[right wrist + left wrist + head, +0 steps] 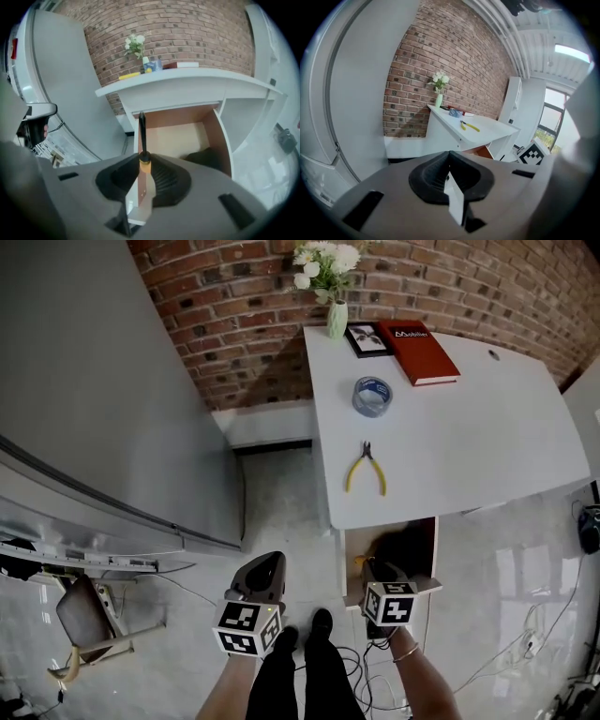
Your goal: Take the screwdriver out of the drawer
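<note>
Two grippers came first: left gripper (450, 176) closed on nothing, right gripper (143, 161) clamped on the one screwdriver (142, 133) at the front edge of the one open drawer (220, 136). Gripped only at its collar, it might pivot and drop back in. Beyond, near the table's (487, 442) near edge, lay one pair of pliers (366, 470).

Left gripper (266, 563), right gripper (379, 568): same build. Matte grey moulded housings, rounded shell. Black ribbed pads (431, 180) in dark recess, pale inner plate between. Rectangular slots (363, 216) cut in shell. Marker cube (248, 627) on each, black-and-white square codes. Person: black trousers (298, 681), black shoes (322, 622), thin bracelet (406, 652) on right wrist.
</note>
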A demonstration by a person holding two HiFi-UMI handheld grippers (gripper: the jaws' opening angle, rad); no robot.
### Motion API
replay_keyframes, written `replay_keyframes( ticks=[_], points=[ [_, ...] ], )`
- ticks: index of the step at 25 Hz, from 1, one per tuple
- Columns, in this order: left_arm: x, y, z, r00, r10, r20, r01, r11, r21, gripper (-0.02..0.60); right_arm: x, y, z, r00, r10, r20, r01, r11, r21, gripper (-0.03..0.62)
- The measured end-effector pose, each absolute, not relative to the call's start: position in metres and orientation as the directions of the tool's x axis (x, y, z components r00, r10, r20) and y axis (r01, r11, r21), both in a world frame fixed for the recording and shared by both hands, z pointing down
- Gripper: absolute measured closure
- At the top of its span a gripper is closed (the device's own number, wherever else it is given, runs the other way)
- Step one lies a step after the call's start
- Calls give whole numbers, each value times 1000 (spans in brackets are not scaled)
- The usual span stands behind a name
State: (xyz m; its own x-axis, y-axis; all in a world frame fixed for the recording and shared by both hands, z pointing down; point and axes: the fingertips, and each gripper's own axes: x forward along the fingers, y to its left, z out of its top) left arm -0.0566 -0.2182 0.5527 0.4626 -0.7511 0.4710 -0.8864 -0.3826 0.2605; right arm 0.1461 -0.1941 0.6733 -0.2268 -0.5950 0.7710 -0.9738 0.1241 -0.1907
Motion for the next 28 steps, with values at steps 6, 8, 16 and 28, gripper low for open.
replay_keyframes(
  ticks=[6, 8, 16, 28],
  points=[
    [-50, -205, 529, 509, -734, 449, -861, -437, 261, 586, 144, -171, 611, -224, -674, 704, -973, 119, -196, 516],
    [-49, -201, 522, 523, -729, 441, -852, -456, 258, 586, 142, -164, 590, -221, -704, 675, -974, 117, -196, 516],
    [-39, -186, 491, 588, -701, 403, -808, -532, 253, 586, 139, -143, 507, -201, -814, 545, -971, 92, -221, 516],
    [-24, -163, 437, 663, -675, 323, -746, -633, 208, 586, 144, -94, 408, -130, -919, 372, -976, 53, -211, 516]
  ],
)
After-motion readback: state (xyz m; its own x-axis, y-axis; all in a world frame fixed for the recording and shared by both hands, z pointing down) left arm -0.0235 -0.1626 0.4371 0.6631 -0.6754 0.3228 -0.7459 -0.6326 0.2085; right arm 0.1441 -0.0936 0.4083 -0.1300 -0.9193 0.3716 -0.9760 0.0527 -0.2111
